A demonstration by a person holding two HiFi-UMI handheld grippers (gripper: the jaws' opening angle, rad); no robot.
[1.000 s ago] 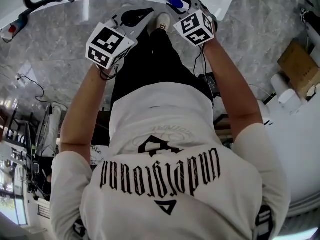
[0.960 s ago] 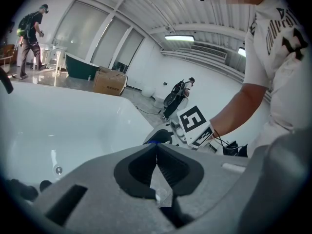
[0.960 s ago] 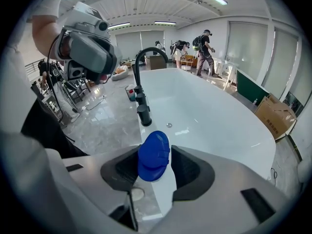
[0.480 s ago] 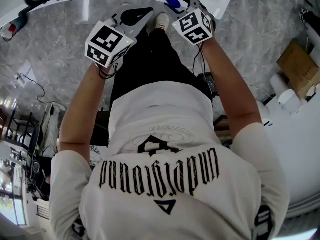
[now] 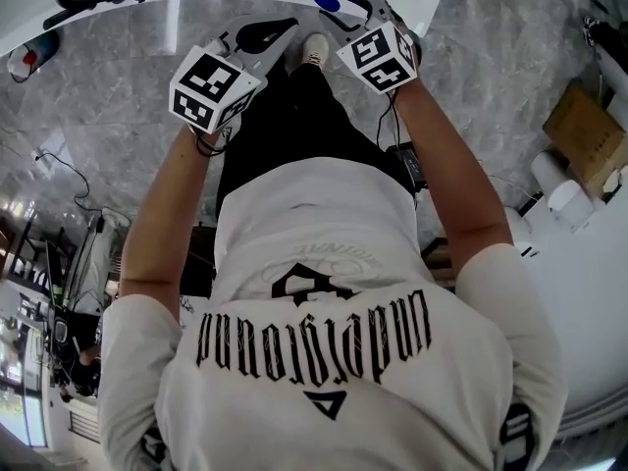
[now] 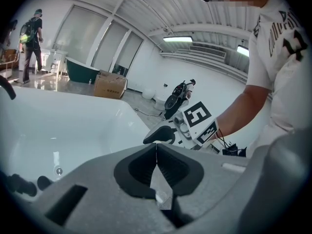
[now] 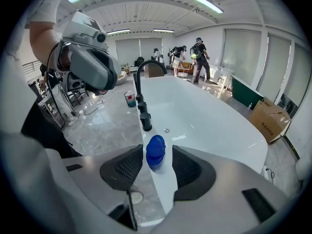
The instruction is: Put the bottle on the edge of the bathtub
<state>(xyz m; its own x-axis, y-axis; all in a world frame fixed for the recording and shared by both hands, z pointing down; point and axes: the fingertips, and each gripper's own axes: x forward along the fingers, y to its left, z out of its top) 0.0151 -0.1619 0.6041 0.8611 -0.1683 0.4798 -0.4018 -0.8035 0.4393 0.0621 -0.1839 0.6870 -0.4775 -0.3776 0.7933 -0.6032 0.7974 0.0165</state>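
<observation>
Bottle [image 7: 155, 155] stands upright on bathtub edge [image 7: 164, 186], free between just-opened jaws of right hand-held gripper [image 7: 157, 151].

Blue bottle [image 7: 155, 151] stands on the white bathtub rim [image 7: 162, 185], near end. Farther along sit black knobs [image 7: 146, 122] and faucet [image 7: 138, 82], then seemingly a cup [image 7: 129, 98].

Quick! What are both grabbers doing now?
Left gripper: shut, empty.
Right gripper: open, jaws just opened; blue bottle stands between them, not gripped.
</observation>
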